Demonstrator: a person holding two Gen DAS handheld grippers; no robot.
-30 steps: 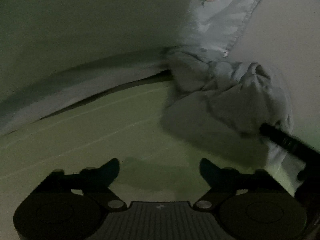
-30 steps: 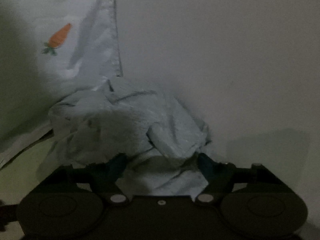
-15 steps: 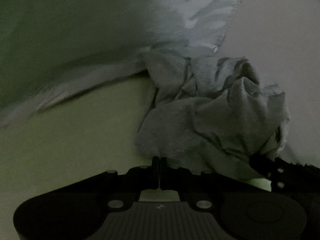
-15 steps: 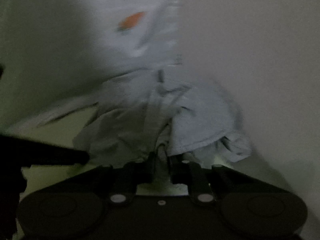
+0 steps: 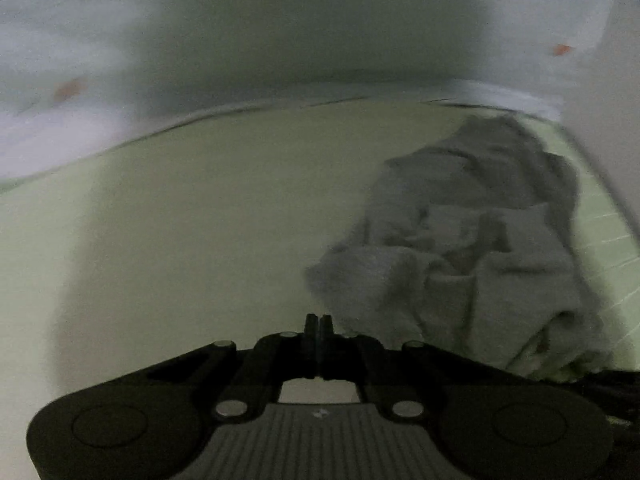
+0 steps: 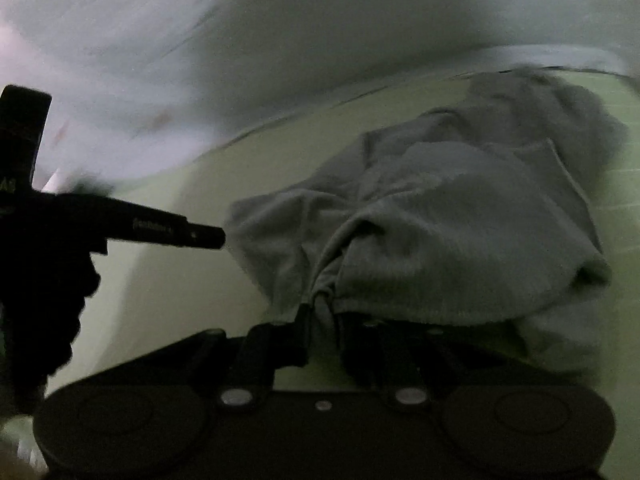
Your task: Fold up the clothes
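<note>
A dim room frames the scene: a flat pale-green mat (image 5: 192, 240) with faint straight seam lines near its right edge serves as the work surface, and the light is low enough that colours read muted and much of both views is smeared with blur.

The left gripper (image 5: 319, 326) has its two black fingers pressed fully together. Their tips meet just at the near left edge of the crumpled grey fleece garment (image 5: 472, 248). In its own view no cloth shows between the fingers; in the right wrist view the left gripper's tip (image 6: 218, 237) touches the garment's left corner (image 6: 248, 220), but whether it pinches fabric there cannot be told.

The right gripper (image 6: 320, 312) is nearly closed, its jaws clamped on a gathered, puckered bunch of the garment's near hem, with folds radiating from the pinch point. The dark handle of the left tool fills the left edge of that view.

Outward from the jaws, the garment lies in a rumpled heap on the right part of the mat, running from the grippers toward the far right corner, with a ribbed hem along its near edge.

Beyond the mat, a whitish draped sheet with small orange printed motifs (image 5: 280, 40) rises along the back. A plain light wall (image 5: 616, 128) borders the mat on the right.
</note>
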